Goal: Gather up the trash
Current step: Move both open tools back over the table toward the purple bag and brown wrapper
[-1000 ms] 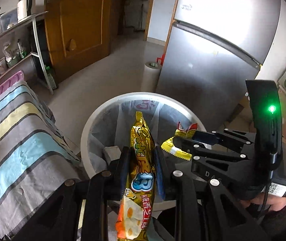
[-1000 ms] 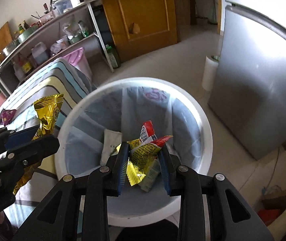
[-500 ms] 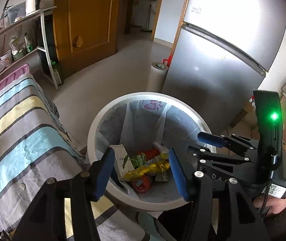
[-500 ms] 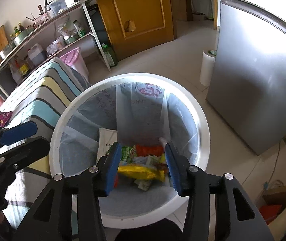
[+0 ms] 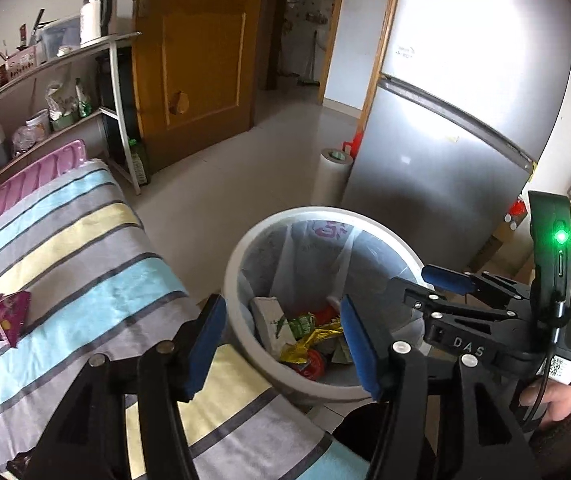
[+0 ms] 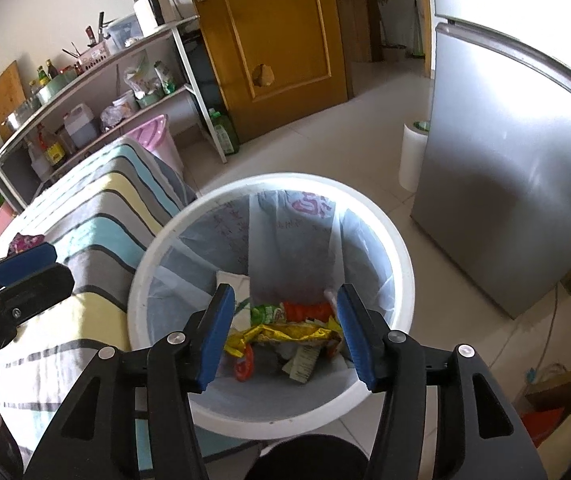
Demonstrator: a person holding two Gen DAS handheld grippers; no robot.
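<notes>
A white round trash bin (image 5: 241,256) lined with a clear bag stands on the floor beside the striped table; it also shows in the right wrist view (image 6: 401,256). Several wrappers lie at its bottom, among them a gold snack bag (image 6: 293,334) that also shows in the left wrist view (image 5: 309,340). My left gripper (image 5: 281,340) is open and empty, above the table edge and the bin's near rim. My right gripper (image 6: 285,334) is open and empty, over the bin. A purple wrapper (image 5: 1,316) lies on the striped cloth at the left; its edge shows in the right wrist view (image 6: 25,240).
A silver fridge (image 5: 465,128) stands right of the bin, with a white roll (image 5: 331,176) beside it. A wooden door (image 5: 193,52) and a cluttered metal shelf rack (image 6: 97,92) are at the back. A pink basket (image 6: 153,136) stands behind the table.
Both grippers opened and dropped their wrappers into the bin: the left let go the gold snack bag, the right the yellow-red wrapper. Both then drew back and up from the bin.
</notes>
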